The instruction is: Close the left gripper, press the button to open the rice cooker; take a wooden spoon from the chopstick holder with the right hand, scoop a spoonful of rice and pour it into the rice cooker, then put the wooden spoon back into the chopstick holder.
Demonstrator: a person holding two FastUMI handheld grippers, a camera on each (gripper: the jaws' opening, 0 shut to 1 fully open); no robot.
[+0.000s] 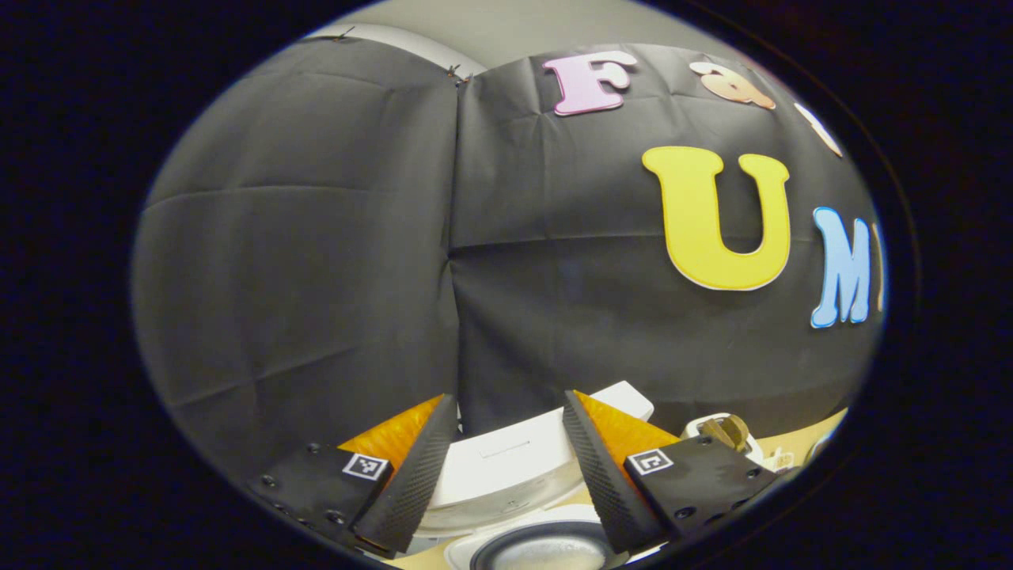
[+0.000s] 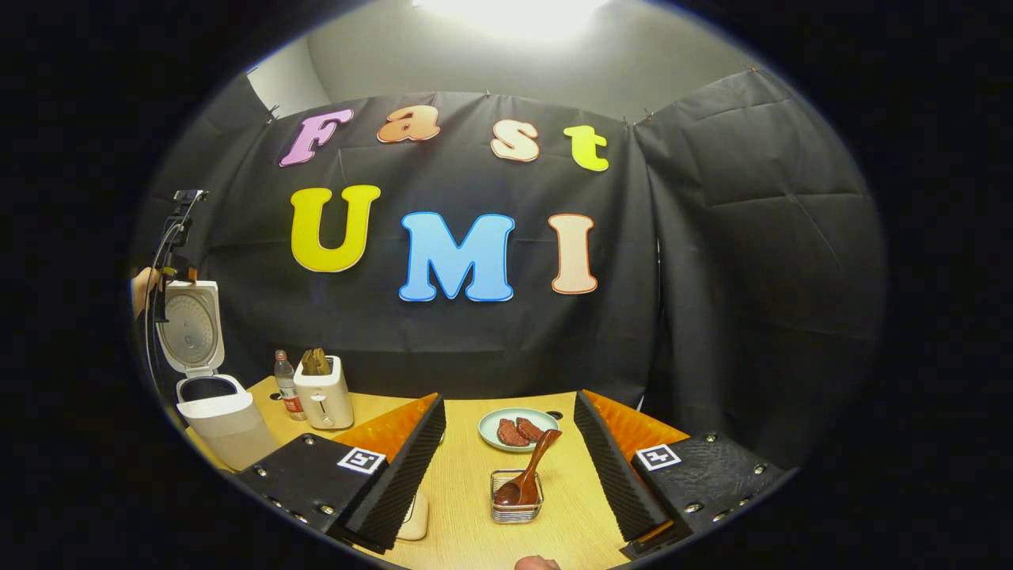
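The right claw (image 2: 506,475), wide open and empty, faces the light, rigid wooden spoon (image 2: 526,475) at 12 o'clock; grip its upright handle.

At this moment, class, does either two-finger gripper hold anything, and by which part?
Nothing is held: left gripper and right gripper are open; the brown wooden spoon sits in its wire holder.
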